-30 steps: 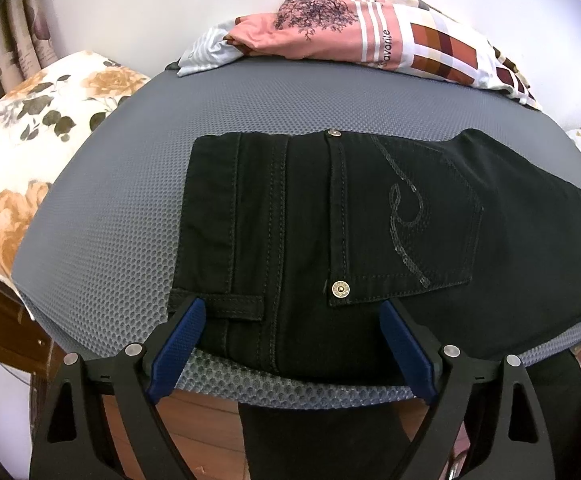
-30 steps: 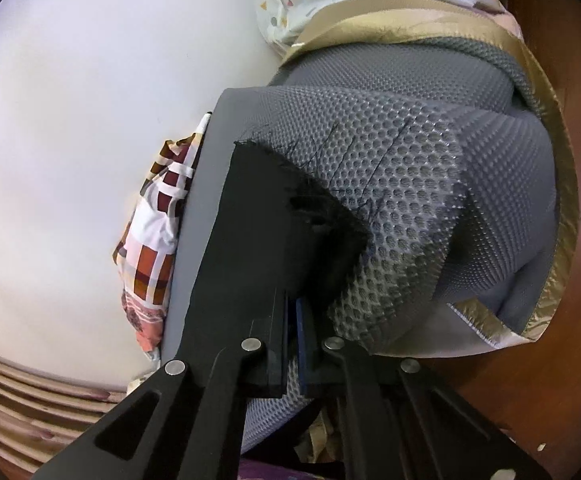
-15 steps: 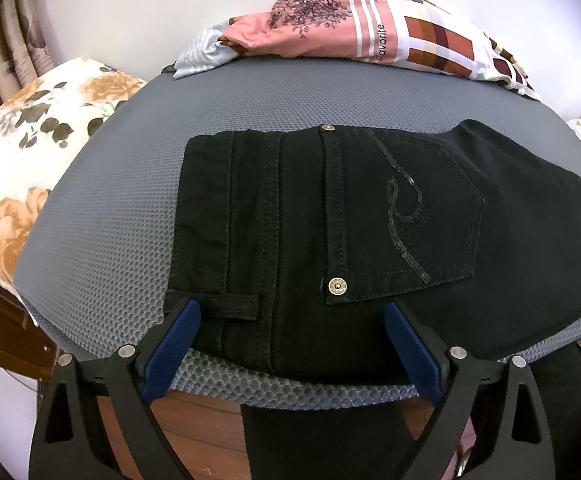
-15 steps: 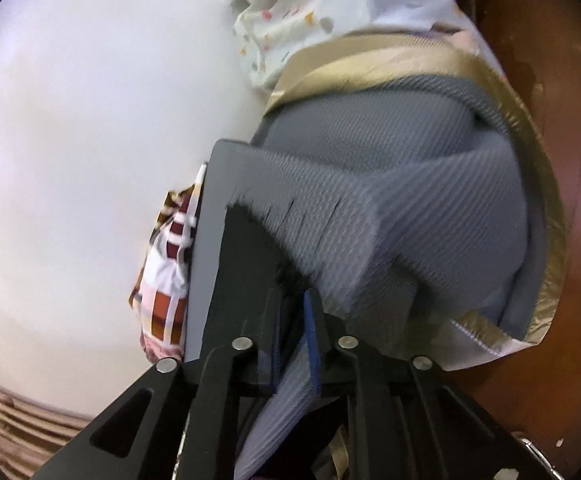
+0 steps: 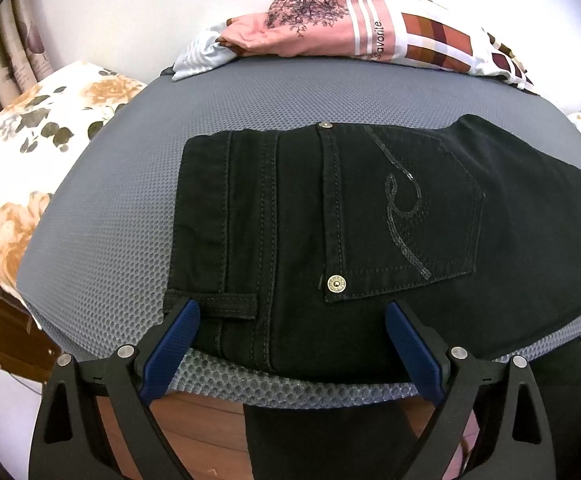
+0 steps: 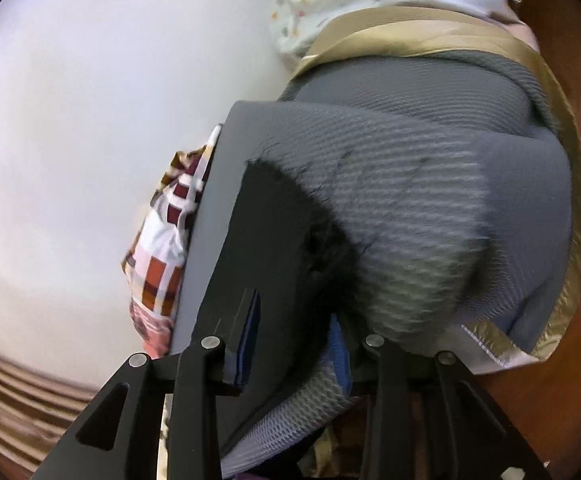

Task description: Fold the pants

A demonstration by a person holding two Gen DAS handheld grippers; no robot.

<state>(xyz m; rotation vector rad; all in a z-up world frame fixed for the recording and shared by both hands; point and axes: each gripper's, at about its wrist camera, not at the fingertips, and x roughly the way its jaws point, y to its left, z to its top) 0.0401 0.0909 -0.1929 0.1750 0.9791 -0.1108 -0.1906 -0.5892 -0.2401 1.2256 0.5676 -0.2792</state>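
Black pants (image 5: 370, 220) lie flat on a grey mesh mattress (image 5: 110, 220), waistband to the left and back pocket facing up. My left gripper (image 5: 290, 316) stands open and wide at the pants' near edge, and its blue pads (image 5: 178, 320) rest apart on the fabric without pinching it. In the blurred right wrist view the frayed leg end of the pants (image 6: 274, 240) lies on the mattress (image 6: 430, 200). My right gripper (image 6: 294, 340) is opening, with the black fabric and the mattress edge still between its parted jaws.
Folded pink and checked clothes (image 5: 370, 28) sit at the mattress's far edge against a white wall. A floral pillow (image 5: 22, 152) lies at the left. Wooden floor (image 5: 210, 412) shows below the near edge. A dotted white cloth (image 6: 370, 0) and gold-trimmed bedding (image 6: 570, 240) lie beyond the leg end.
The right gripper's jaws, shut on the pants' leg end a second ago, have parted, and that hand has shifted. The left gripper has stayed put at the waist end.
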